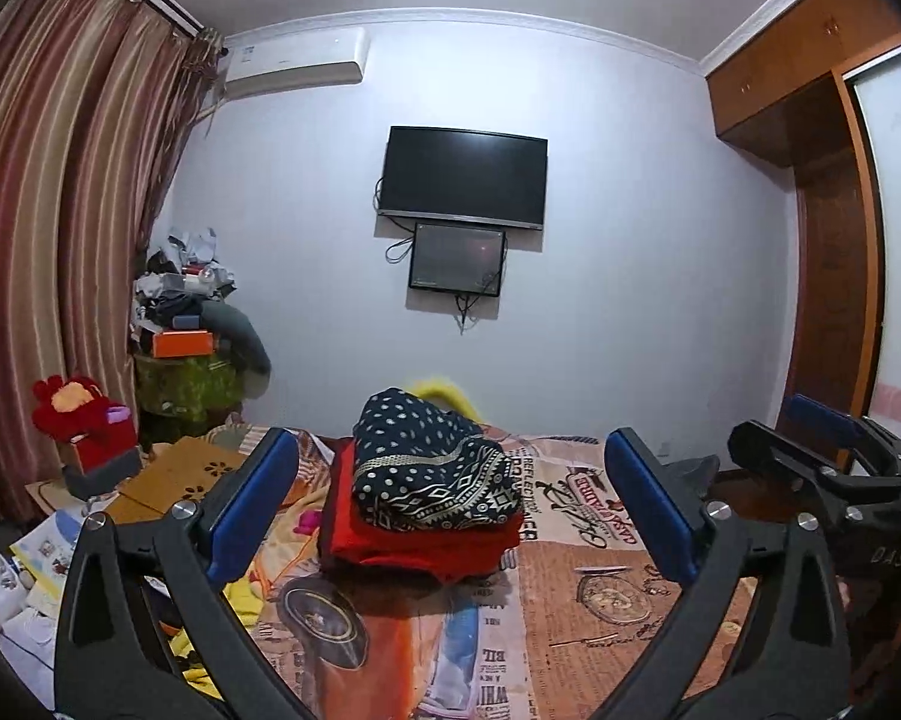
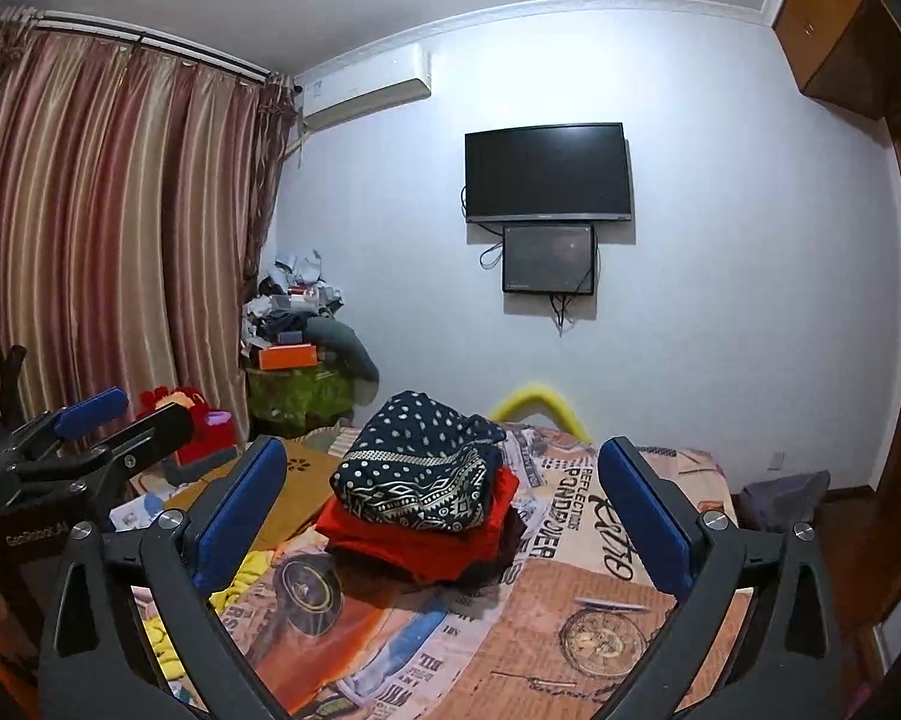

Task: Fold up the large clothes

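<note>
The left gripper (image 1: 450,504) stands with its blue pads (image 1: 252,504) spread wide and nothing between them; the right gripper (image 2: 444,504) is equally wide and empty. Each shows at the edge of the other's view, only partly (the far side of each is cut off by the frame).

Ahead of both, apart from the pads, the folded dark dotted garment (image 1: 432,468) lies on top of a folded red garment (image 1: 420,546), the pile resting on the printed bedspread (image 1: 588,600). What lies beneath the red layer on its right is dark and hard to make out.

A yellow thing (image 2: 540,405) behind the pile is blurred and half hidden. Left of the bed, a red plush toy (image 1: 78,408) and a cluttered heap (image 1: 180,294) against the curtain (image 1: 60,210) are too jumbled to sort out. A television (image 1: 462,177) hangs on the wall.
</note>
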### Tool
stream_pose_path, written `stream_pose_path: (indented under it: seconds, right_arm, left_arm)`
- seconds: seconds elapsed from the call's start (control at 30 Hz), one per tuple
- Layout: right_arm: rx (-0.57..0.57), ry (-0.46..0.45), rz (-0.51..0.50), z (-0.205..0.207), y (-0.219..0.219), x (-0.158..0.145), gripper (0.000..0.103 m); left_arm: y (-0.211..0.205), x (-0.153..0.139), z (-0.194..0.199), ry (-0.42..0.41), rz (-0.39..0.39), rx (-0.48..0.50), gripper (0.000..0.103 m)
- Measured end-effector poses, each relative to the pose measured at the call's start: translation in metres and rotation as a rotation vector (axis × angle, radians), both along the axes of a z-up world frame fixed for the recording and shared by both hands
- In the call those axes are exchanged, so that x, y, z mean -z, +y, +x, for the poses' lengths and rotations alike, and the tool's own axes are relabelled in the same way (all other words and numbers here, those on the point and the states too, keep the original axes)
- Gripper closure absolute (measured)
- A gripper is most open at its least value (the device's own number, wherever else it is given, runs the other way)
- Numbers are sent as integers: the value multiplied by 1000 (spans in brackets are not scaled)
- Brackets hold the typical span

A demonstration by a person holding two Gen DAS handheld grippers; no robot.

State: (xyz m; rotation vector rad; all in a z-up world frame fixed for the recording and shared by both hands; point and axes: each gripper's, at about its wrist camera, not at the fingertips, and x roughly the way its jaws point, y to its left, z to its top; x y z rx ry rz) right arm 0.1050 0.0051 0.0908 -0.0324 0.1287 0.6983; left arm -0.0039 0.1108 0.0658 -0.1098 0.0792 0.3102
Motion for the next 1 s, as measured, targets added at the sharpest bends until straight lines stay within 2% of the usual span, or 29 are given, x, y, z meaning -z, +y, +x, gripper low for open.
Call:
stream_pose_path:
  seconds: [1.0]
  right_arm:
    - [-1,68,3,1,-13,8,0]
  left_arm:
    - [-2,14,7,46,1,10,0]
